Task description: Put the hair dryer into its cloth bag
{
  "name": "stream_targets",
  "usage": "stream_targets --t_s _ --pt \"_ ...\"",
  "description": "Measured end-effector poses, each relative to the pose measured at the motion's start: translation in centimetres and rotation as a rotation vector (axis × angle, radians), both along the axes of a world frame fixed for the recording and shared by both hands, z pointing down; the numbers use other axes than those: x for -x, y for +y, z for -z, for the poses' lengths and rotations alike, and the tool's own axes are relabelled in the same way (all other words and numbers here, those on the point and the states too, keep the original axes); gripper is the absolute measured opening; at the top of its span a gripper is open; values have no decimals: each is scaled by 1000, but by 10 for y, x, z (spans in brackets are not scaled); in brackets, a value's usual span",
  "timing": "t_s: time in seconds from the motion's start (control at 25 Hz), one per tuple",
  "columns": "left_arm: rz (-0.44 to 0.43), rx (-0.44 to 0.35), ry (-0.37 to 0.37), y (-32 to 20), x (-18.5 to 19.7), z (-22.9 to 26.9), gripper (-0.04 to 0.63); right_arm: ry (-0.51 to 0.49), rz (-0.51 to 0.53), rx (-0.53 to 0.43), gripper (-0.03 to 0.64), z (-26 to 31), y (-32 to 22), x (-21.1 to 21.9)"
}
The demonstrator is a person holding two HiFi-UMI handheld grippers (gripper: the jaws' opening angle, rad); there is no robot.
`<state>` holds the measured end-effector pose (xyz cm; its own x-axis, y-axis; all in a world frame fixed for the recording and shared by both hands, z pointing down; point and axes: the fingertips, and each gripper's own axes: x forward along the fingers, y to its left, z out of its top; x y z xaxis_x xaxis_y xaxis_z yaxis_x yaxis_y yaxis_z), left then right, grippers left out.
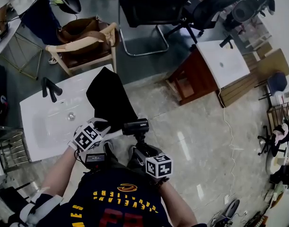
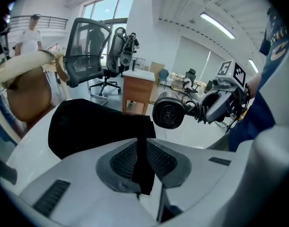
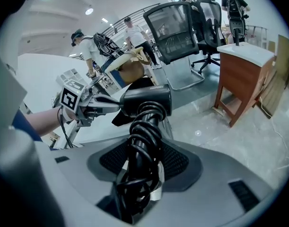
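1. A pale, glossy tiled floor (image 1: 201, 141) runs under a cluttered room. At the left stands a white basin counter (image 1: 40, 131) with a black tap (image 1: 49, 90). A wooden chair (image 1: 85, 46) carrying a brown bag (image 1: 80, 28) sits behind it. A wooden cabinet with a white top (image 1: 222, 63) stands to the right.
2. The left gripper (image 2: 143, 169) has its jaws pressed together on a fold of the black cloth bag (image 2: 94, 124). A strip of the fabric runs down between the two ribbed pads.
3. In the head view the cloth bag (image 1: 109, 98) spreads forward from the left gripper (image 1: 109, 132) over the near corner of the counter. Whether it rests on that surface cannot be told.
4. The right gripper (image 3: 142, 174) is clamped on the handle of the black hair dryer (image 3: 146, 100). The dark cord is wound in coils round the handle.
5. The hair dryer (image 1: 136, 126) is held in the air with its barrel level, above the right gripper (image 1: 142, 145) and outside the bag.
6. From the left gripper view, the round end of the hair dryer (image 2: 169, 111) faces the camera, just beside the bag's pinched edge.
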<state>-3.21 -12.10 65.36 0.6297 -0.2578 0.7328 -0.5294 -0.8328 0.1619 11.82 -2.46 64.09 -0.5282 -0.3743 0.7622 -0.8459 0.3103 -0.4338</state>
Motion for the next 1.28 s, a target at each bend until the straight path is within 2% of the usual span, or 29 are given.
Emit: stream_targets --t_s 0.12,0.28,0.4,0.52,0.64,0.84,1.0,1.12,1.28 --pt "-104 -14 -67 0 -14 -9 40 -2 -26 -5 219 1 3 -5" --pt "-216 24 -171 7 -27 -39 43 -3 -66 -1 219 1 10 -13" --pt "-210 43 -231 4 -23 -55 43 -1 -90 -1 219 2 16 -22" --pt "-188 72 -215 4 -22 -57 19 -1 -111 -3 219 1 20 -29" --pt "-128 86 -137 0 -20 -45 12 -5 -115 0 219 -1 22 -29" --pt "69 170 143 -12 -16 -6 12 -4 -78 0 219 -3 19 -20" --pt "178 172 312 -28 -13 25 12 -12 -27 4 219 -3 11 0" --pt "195 145 363 -34 -17 40 12 -20 5 7 219 -4 2 19" --pt "167 108 367 -35 -25 50 12 -9 68 5 219 -7 -7 48"
